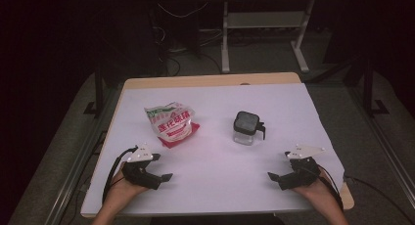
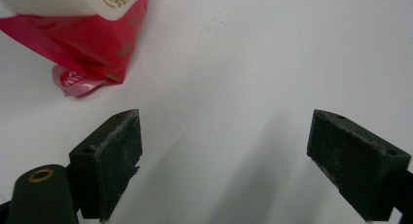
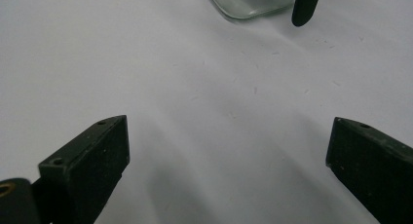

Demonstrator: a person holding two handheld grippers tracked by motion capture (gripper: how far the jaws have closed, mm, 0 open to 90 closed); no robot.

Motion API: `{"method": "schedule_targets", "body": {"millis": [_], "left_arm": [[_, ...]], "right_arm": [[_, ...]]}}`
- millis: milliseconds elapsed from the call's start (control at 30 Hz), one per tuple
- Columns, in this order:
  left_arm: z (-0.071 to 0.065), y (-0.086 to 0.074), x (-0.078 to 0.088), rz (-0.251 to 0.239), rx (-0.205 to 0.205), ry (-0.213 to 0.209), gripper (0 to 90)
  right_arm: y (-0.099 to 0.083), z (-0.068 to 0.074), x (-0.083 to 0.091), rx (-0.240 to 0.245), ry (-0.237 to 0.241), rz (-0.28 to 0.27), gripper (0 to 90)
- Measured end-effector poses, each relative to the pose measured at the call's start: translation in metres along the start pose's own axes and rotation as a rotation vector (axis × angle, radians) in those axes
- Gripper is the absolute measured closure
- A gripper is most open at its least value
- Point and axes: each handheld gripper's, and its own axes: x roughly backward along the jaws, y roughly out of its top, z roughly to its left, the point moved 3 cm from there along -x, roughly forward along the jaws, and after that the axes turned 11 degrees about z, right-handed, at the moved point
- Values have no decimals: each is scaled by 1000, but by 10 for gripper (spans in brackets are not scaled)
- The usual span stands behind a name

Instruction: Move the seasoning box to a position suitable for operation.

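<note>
Left gripper: the left gripper rests near the front-left corner of the tabletop, held in a hand that comes in over the front edge; in its own view the jaws stand wide apart with only bare white surface between them.
Right gripper: the right gripper lies near the front-right corner, its jaws pointing toward the middle of the tabletop; in the right gripper view they gape wide, holding nothing.
Bag: a white and red snack bag lies left of the tabletop's centre, nearer the left edge, just beyond the left gripper and apart from it; its red lower end shows at the top left of the left gripper view.
Jar: a clear glass jar with a dark lid and a black side handle stands upright right of centre, well apart from the bag; its glass base and handle tip appear at the top of the right gripper view.
Contact: neither gripper touches the bag or the jar.
</note>
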Motion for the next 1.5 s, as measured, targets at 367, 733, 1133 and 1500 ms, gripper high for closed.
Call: {"method": "schedule_targets", "body": {"millis": [367,733,1133,1500], "left_arm": [[0,-1,-1,-4,-5,-9,122],[-1,-1,0,-19,-13,-13,124],[0,-1,7,-45,0,-28,124],[1,-4,6,-30,1,-12,125]], "right_arm": [[2,-3,0,3,25,4,18],[25,-9,9,27,30,-12,18],[48,-21,6,50,46,2,18],[70,-27,17,89,43,9,18]]}}
